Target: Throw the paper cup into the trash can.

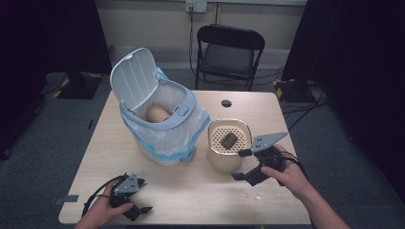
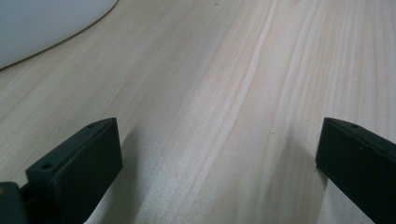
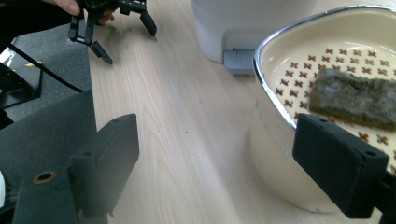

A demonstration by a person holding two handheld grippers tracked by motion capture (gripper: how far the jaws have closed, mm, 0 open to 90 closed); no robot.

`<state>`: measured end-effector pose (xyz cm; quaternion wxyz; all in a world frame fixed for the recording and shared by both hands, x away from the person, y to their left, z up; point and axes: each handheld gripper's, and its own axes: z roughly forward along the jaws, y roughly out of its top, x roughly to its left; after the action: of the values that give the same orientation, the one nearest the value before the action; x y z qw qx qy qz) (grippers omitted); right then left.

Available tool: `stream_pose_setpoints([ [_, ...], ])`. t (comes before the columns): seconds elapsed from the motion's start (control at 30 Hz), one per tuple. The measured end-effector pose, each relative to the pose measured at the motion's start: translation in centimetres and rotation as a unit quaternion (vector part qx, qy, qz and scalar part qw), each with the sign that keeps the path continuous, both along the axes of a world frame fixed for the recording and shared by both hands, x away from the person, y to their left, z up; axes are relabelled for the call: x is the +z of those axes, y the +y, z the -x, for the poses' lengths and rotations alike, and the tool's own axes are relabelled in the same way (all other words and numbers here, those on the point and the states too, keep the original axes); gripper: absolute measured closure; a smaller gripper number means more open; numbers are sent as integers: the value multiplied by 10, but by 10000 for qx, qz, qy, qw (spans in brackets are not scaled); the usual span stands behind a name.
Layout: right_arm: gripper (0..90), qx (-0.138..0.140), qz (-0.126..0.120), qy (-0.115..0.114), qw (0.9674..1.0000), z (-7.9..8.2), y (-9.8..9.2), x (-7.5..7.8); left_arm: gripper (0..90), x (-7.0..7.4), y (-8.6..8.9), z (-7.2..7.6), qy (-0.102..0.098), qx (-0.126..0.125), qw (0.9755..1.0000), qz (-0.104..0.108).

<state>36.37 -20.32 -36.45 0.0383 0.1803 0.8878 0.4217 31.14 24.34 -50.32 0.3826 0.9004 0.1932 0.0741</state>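
A cream pot (image 1: 224, 163) with a metal rim and a perforated insert stands right of the table's middle, with a dark scouring pad (image 1: 229, 140) lying on the insert. My right gripper (image 1: 241, 164) is open just beside the pot's right front wall, one jaw near the rim. In the right gripper view the pad (image 3: 359, 100) lies inside the pot (image 3: 273, 140), beyond my open right gripper (image 3: 215, 158). My left gripper (image 1: 143, 195) is open and empty above the table's front left edge. In its own view the left gripper (image 2: 217, 158) frames bare wood.
A white bin (image 1: 162, 133) with its lid up and a plastic liner stands left of the pot, with a tan rounded object (image 1: 157, 113) inside. Its base (image 3: 243, 23) shows past the pot. A black folding chair (image 1: 229, 52) stands behind the table. The left gripper (image 3: 131, 46) appears far off.
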Motion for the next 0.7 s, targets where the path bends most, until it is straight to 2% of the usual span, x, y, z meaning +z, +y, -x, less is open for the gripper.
stream_pose_setpoints([
  [0.37, 144, -90, 24, 76, 9999, 11, -21, -18, 0, 0, 0, 0, 1, 4, 10000, 3],
  [0.53, 144, -136, -4, 203, 9997, 15, -29, -33, 0, 0, 0, 0, 2, 9, 10000, 4],
  [0.63, 144, -170, 81, 154, 9997, 16, -34, -44, 0, 0, 0, 0, 2, 14, 10000, 6],
  [0.7, 144, -233, 55, 237, 9994, 15, -37, -52, 0, 0, 0, 0, 4, 19, 10000, 4],
])
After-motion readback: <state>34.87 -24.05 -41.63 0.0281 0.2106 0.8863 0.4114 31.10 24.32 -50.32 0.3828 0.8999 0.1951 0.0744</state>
